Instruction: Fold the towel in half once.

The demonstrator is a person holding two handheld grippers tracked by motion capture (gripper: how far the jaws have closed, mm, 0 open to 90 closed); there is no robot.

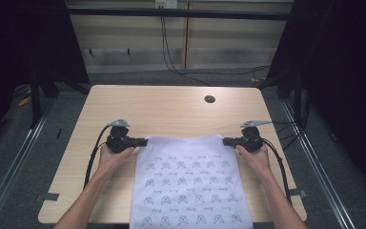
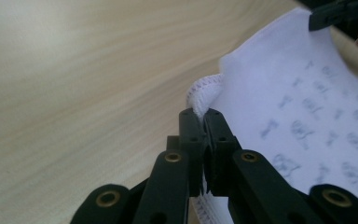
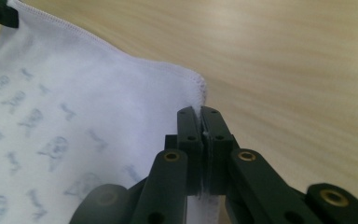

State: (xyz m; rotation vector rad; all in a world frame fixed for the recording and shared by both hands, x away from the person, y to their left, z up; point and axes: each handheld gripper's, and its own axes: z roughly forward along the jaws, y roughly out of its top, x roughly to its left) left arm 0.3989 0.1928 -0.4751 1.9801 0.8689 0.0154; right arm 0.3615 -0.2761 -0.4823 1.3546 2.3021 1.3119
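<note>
Your left gripper [image 1: 143, 141] and right gripper [image 1: 227, 141] each pinch a cloth [image 1: 190, 186] corner; next, fold it evenly toward you.

The high view looks forward and down from above the near edge of the pale wooden table [image 1: 171, 107]. Each gripper view sits low and close, facing across the tabletop; both share the white patterned cloth [image 2: 307, 107] with the high view.
</note>
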